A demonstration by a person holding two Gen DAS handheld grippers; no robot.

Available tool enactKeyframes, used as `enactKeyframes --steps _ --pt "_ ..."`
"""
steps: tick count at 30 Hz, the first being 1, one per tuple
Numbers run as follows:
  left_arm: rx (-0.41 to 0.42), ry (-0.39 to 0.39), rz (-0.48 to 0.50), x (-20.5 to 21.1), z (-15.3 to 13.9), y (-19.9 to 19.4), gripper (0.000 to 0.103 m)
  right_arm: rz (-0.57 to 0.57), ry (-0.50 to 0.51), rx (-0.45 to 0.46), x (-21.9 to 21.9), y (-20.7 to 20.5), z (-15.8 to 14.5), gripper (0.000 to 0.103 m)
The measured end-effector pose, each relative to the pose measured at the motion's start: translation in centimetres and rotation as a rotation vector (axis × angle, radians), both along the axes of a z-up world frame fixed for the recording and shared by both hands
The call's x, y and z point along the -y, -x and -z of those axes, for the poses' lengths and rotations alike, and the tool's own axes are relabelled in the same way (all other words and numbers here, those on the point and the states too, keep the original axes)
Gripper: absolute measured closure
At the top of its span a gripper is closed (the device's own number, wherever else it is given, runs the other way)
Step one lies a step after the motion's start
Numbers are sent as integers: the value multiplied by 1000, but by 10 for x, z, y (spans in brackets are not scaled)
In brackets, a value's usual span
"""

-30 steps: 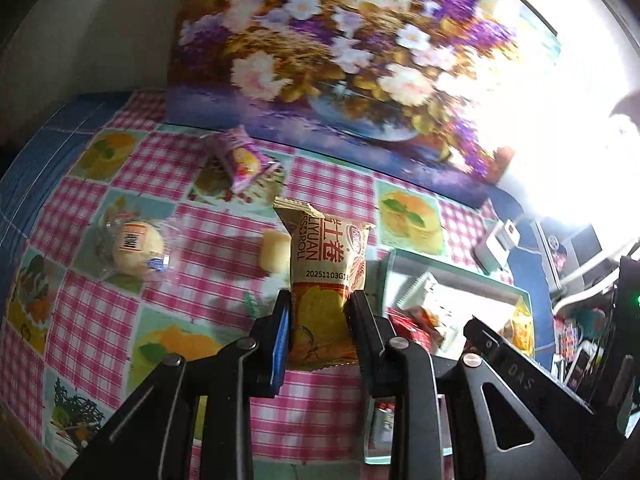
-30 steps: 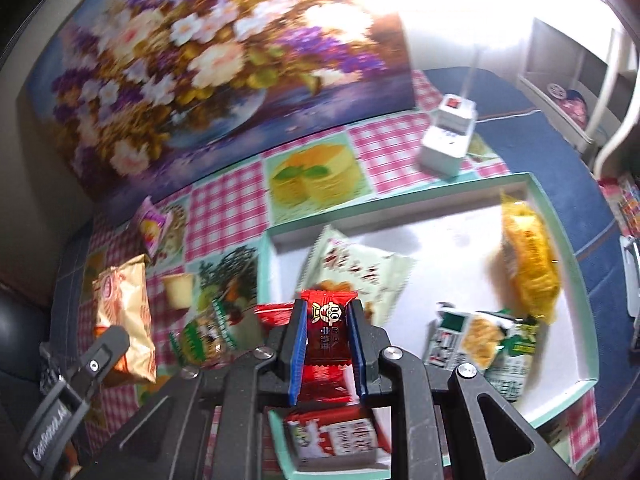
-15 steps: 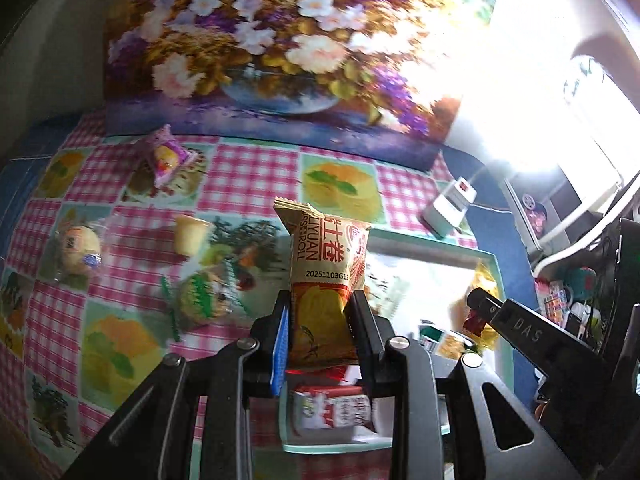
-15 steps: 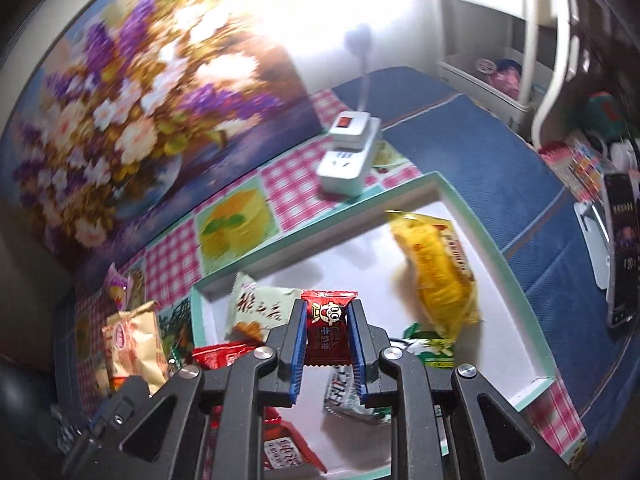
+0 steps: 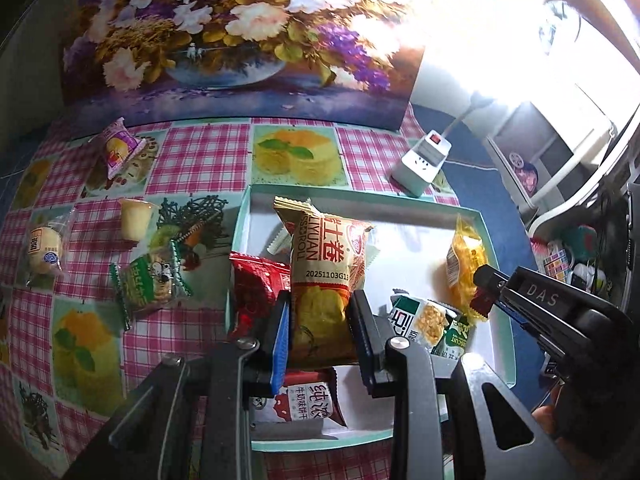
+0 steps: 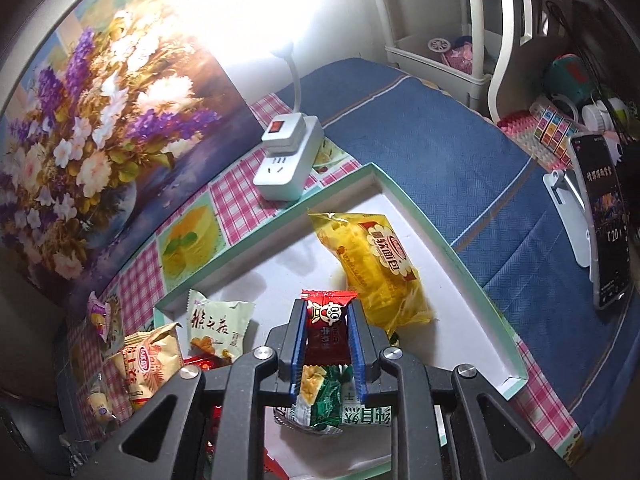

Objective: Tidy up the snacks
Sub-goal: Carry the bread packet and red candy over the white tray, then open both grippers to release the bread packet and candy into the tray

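Observation:
My left gripper (image 5: 320, 320) is shut on a tan egg-roll packet (image 5: 324, 264), held upright above the left half of the white tray with the teal rim (image 5: 360, 196). My right gripper (image 6: 326, 328) is shut on a small red candy packet (image 6: 326, 330), held over the tray (image 6: 420, 216) near a yellow bread packet (image 6: 376, 260). The right gripper also shows in the left wrist view (image 5: 486, 294). In the tray lie a red packet (image 5: 256, 280), a yellow packet (image 5: 464, 264), green biscuit packets (image 5: 432, 324) and a milk-biscuit packet (image 5: 304, 400).
On the checked cloth left of the tray lie a green cookie packet (image 5: 150, 284), a jelly cup (image 5: 136, 218), a wrapped bun (image 5: 44, 246) and a purple packet (image 5: 118, 148). A white power strip (image 5: 422, 160) sits behind the tray. A phone on a stand (image 6: 604, 220) is at right.
Both grippers have moved right and further over the tray, each still holding its packet. The tray now fills more of both views.

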State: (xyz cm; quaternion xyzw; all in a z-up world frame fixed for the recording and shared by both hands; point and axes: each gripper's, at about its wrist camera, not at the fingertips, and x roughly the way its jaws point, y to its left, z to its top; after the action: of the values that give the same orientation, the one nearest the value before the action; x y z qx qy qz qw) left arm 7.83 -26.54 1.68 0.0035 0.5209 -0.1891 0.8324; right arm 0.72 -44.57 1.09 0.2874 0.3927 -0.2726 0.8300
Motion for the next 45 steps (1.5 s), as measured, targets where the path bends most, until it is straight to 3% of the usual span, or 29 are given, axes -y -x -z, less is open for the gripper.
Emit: enactKeyframes --steps 17,26,30,32,35,38,42,45 --pt "-34 20 3 -2 8 -2 71 -14 16 -10 -4 -3 -1 81" --pt "-17 8 -162 -38 6 -15 39 -33 9 -44 -8 -9 5 81" --pt "-39 11 -268 -64 12 -21 33 -35 7 -60 -8 -10 7 80" --pt "-48 0 -324 -77 14 -24 25 -36 11 -68 -9 -10 8 77" --pt "-60 -8 -385 -94 17 -28 22 -51 21 -75 -14 -12 7 69" --pt "-78 -12 -430 -106 20 -31 16 -73 34 -80 -20 -16 6 44" --pt "-110 -16 -511 -126 24 -35 16 -124 57 -81 -39 -23 3 41" --pt "-130 -1 -559 -141 25 -35 14 -190 87 -82 -63 -30 1 31"
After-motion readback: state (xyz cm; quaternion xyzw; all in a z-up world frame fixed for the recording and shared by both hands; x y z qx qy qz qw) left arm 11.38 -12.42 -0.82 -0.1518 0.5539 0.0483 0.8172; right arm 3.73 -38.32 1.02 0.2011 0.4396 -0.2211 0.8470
